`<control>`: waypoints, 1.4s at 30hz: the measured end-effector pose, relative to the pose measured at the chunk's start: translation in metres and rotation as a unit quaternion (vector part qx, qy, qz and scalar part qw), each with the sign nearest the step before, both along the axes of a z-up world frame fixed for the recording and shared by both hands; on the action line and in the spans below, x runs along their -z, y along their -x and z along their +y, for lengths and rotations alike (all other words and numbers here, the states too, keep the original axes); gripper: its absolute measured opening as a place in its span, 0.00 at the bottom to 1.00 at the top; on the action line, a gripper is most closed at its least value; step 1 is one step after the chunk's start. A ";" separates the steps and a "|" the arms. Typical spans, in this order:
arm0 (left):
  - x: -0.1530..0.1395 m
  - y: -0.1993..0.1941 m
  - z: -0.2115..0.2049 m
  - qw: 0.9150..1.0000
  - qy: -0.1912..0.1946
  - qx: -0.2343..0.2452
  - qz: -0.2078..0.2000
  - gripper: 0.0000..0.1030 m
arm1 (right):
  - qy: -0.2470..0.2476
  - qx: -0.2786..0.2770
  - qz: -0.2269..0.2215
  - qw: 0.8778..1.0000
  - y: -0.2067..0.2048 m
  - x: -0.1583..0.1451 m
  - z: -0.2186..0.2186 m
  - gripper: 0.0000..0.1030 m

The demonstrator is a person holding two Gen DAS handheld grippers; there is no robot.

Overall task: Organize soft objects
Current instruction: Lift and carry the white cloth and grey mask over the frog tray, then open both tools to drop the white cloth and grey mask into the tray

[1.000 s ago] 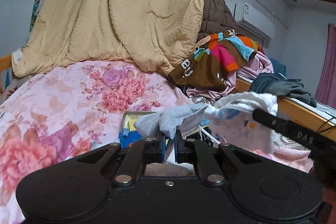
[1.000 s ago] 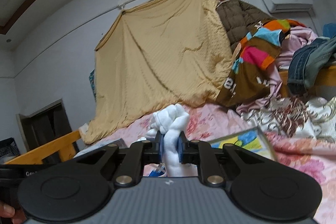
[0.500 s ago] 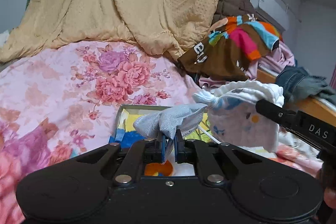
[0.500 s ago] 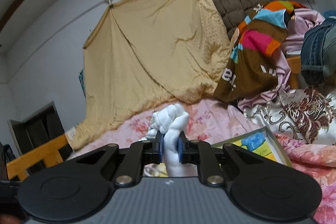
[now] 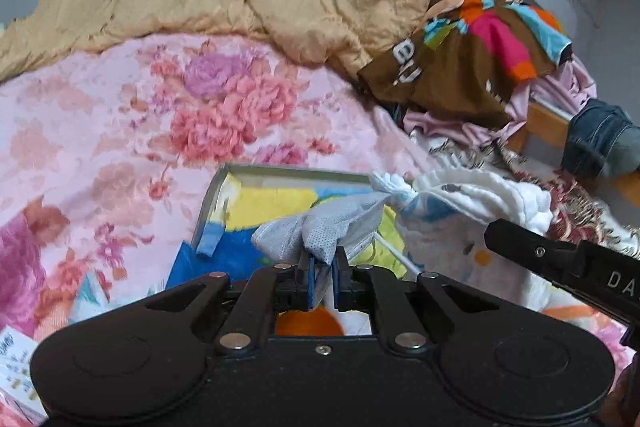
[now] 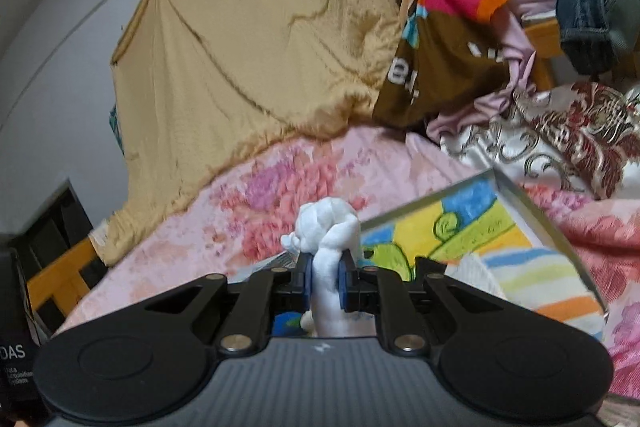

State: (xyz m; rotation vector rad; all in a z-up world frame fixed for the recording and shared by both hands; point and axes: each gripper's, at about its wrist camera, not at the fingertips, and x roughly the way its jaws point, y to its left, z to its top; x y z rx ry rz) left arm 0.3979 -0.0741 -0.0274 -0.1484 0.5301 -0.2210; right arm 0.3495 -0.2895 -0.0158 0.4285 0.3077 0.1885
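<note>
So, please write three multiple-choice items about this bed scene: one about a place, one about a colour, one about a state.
1. Where does the colourful picture tray lie?
A. on the pink floral bedspread
B. on the wooden bed rail
C. on top of the brown striped garment

2. What colour is the big quilt hanging at the back?
A. dark green
B. tan yellow
C. red

3. In what state is the right gripper?
A. wide open, holding nothing
B. shut on a white cloth
C. out of view

Answers:
1 A: the pink floral bedspread shows around the tray's edges.
2 B: the quilt is tan yellow in both views.
3 B: the blue pads pinch the white cloth, which bunches above them.
</note>
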 end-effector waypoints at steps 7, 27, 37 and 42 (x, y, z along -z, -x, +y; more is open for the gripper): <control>0.013 -0.003 0.006 1.000 0.002 -0.007 0.022 0.09 | 0.016 -0.017 0.026 0.999 -0.007 0.012 0.016 0.14; 0.019 -0.003 0.008 0.997 -0.019 -0.012 0.069 0.26 | 0.014 -0.033 0.076 0.996 -0.013 0.024 0.023 0.25; 0.009 0.016 0.022 0.998 -0.006 -0.022 0.063 0.43 | 0.029 -0.034 0.078 0.996 -0.004 0.015 0.024 0.42; -0.006 0.033 0.031 0.998 0.003 -0.034 0.051 0.61 | 0.031 -0.037 0.073 0.996 0.007 0.003 0.022 0.53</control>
